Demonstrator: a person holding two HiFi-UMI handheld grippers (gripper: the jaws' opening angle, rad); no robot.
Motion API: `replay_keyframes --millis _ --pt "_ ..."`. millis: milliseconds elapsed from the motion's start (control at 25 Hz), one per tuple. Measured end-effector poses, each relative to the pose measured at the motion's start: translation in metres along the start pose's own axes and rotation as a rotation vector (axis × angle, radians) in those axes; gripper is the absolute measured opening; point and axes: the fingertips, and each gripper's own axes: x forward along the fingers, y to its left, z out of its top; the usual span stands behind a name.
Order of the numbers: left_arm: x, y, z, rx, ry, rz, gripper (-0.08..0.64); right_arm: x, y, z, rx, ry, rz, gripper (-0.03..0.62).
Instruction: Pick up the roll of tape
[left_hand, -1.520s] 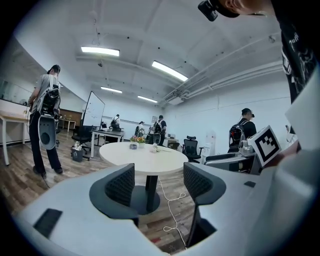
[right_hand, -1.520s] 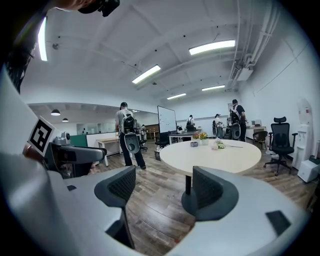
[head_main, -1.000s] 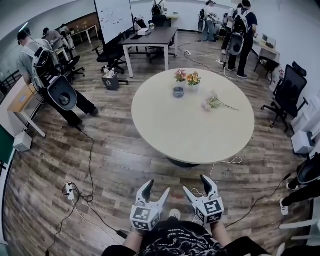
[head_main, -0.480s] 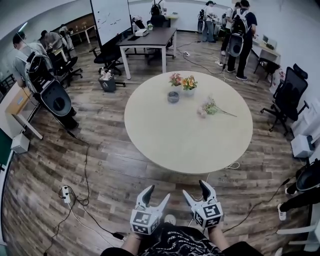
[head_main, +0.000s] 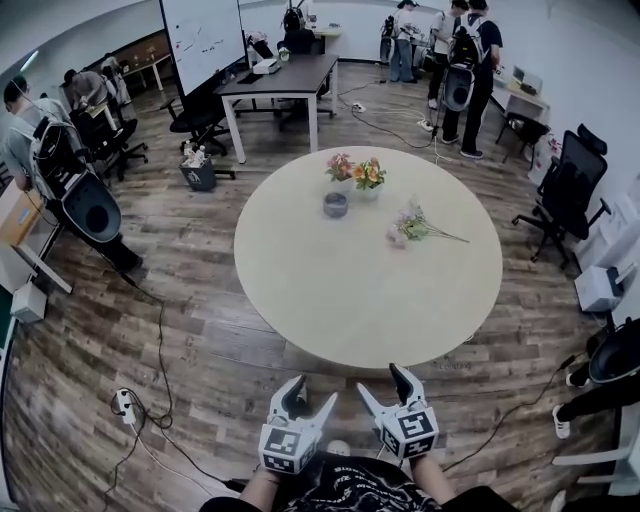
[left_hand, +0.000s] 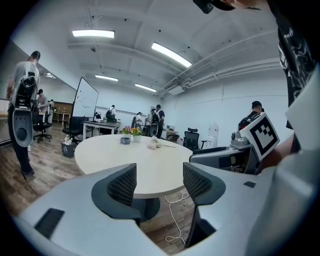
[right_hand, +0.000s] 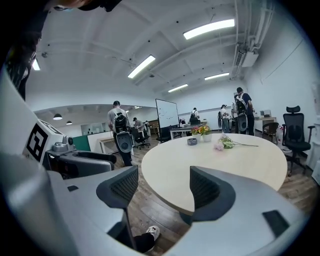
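while both grippers hang short of the round surface (head_main: 340, 290), the left gripper (head_main: 313, 392) holds its jaws spread and empty, and the right gripper (head_main: 381, 381) has jaws also wide, which have just been closing a little on nothing. the roll of tape (head_main: 336, 204), seemingly the small grey ring, lies on the far side just beside a vase of flowers (head_main: 360, 175). the reach looks long, so step closer, keep one pair of jaws wide, and straddle the ring's wall clear of the vase.

We stand on a wood-plank floor (head_main: 100, 300) before a round, pale bench (head_main: 350, 290) — beyond it a dark desk (head_main: 285, 76), a whiteboard (head_main: 200, 40), black office chairs (head_main: 572, 185) — strip lights (left_hand: 171, 54) overhead.
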Motion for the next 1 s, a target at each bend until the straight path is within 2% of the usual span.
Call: replay_keyframes --millis 360,640,1000 --pt "0.056 0.081 0.032 0.012 0.011 -0.009 0.308 0.078 -0.024 0.029 0.010 0.019 -0.046 0.311" --pt "0.101 0.132 0.064 0.026 0.013 -0.084 0.308 0.136 -0.039 0.065 0.055 -0.014 -0.113 0.299" --pt "0.138 0.193 0.094 0.060 0.016 -0.160 0.308 0.199 -0.034 0.091 0.070 -0.019 -0.171 0.298"
